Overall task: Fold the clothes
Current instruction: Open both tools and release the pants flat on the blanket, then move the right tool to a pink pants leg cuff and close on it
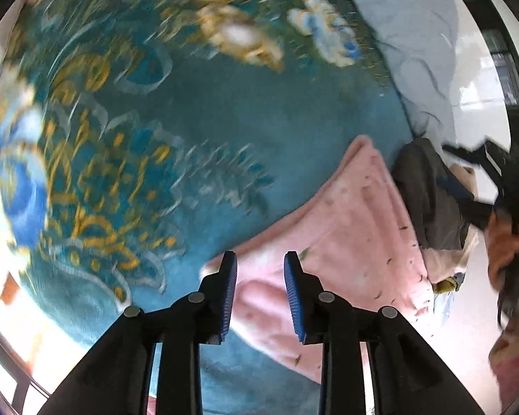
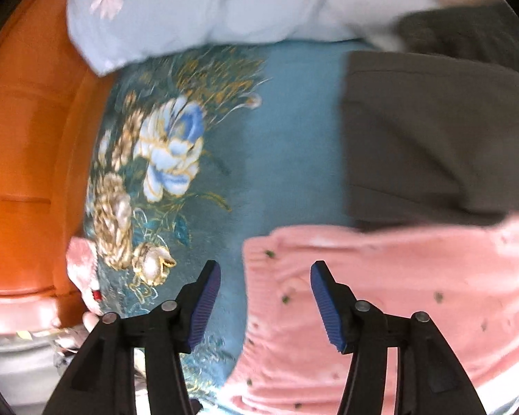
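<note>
A pink fleece garment [image 1: 349, 228] with small dark specks lies on a teal floral blanket [image 1: 204, 117]. My left gripper [image 1: 260, 259] is open and empty, its blue pads above the garment's near edge. In the right wrist view the same pink garment [image 2: 391, 297] lies at lower right, with a folded dark grey garment [image 2: 429, 138] just beyond it. My right gripper [image 2: 265, 269] is open and empty, hovering over the pink garment's left edge.
A light blue flowered quilt [image 2: 225, 3] lies bunched at the far side of the teal blanket [image 2: 283, 131]. An orange wooden bed frame [image 2: 27, 145] borders the left. A pile of dark and mixed clothes [image 1: 436, 207] sits beside the pink garment.
</note>
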`<state>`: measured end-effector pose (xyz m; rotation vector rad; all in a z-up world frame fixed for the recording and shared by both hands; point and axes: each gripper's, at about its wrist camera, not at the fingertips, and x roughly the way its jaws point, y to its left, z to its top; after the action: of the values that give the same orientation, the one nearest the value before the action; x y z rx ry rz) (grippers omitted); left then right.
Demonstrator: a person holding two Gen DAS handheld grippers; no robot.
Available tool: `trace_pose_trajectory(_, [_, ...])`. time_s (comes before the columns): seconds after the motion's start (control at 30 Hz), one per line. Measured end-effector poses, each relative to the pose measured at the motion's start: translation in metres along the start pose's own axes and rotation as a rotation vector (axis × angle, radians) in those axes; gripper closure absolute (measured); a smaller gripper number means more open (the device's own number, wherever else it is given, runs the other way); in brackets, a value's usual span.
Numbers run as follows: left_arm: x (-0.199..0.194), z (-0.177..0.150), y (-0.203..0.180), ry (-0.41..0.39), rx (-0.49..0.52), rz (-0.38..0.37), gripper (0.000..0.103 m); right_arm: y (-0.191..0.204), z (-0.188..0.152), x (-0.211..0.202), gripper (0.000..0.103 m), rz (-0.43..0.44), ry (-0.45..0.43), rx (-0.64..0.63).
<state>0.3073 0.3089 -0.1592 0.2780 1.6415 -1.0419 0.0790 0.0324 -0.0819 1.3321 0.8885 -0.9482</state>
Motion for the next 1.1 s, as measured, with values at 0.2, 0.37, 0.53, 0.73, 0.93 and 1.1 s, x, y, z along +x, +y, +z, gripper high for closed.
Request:
trace_pose_trajectory(0.2, [-0.016, 0.011, -0.071, -0.011, 0.150, -0.031, 0.074, -0.091, -0.028, -0.101, 0.043, -0.007, -0.123, 0.168])
trace_pose_trajectory(0.37, [-0.008, -0.006, -0.140, -0.006, 0.213, -0.043, 0.067, -0.204, -0.065, -0.195, 0.042, -0.044, -0.276, 0.352])
trace_pose_trajectory(0.53, [0.006, -0.037, -0.204, 0.003, 0.270, -0.025, 0.062, -0.337, -0.121, -0.275, 0.040, -0.058, -0.417, 0.574])
trace_pose_trajectory(0.73, [0.022, -0.091, -0.274, -0.024, 0.309, 0.032, 0.060, -0.489, -0.172, -0.317, 0.040, -0.058, -0.455, 0.754])
trace_pose_trajectory(0.93, [0.041, -0.135, -0.330, -0.039, 0.262, 0.104, 0.058, -0.604, -0.174, -0.314, 0.040, -0.007, -0.412, 0.817])
trace_pose_trajectory(1.1, [0.051, -0.156, -0.360, -0.019, 0.275, 0.165, 0.058, -0.651, -0.154, -0.290, 0.040, 0.066, -0.350, 0.833])
